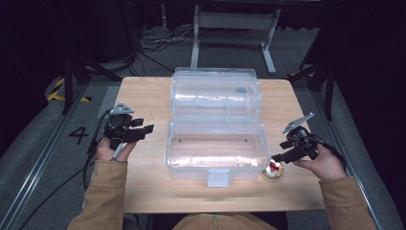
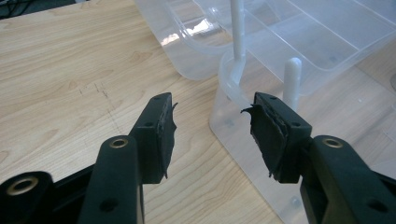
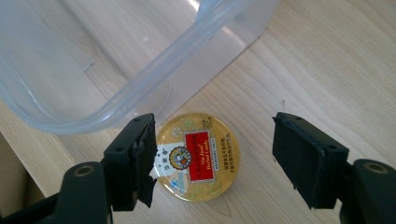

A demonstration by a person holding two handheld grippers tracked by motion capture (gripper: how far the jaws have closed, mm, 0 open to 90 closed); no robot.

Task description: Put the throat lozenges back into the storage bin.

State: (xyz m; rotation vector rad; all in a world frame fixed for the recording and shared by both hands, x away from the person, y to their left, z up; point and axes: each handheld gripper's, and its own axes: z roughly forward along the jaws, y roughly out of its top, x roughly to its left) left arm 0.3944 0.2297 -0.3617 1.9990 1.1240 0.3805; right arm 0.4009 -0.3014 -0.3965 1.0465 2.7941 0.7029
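the desk [image 1: 143,191] is light wood, and i see its near edge run between the two sleeves in the high view. the clear plastic box [image 1: 215,153] sits at the middle of the desk with its lid [image 1: 215,91] thrown back toward the far edge, so the tub faces up; a white latch tab hangs at the tub's near wall.

left gripper [image 1: 139,132]: held above the left part of the desk, just beside the box's left wall, pointing toward it. in the left gripper view [image 2: 210,135] the jaws stand wide apart with bare desk and the box's corner between them; the pads touch nothing.

right gripper [image 1: 277,158]: low over the desk near its right near corner, at the box's right near corner. in the right gripper view [image 3: 215,158] the jaws stand wide, one on each side of the tin, and neither pad presses on it; the left pad is close to the tin's rim, the right pad well off.

round gold tin [image 3: 197,156]: lies flat on the desk, red label up, just beside the box's rounded corner, outside the box. in the high view [image 1: 274,170] it shows just under the right gripper's tips.
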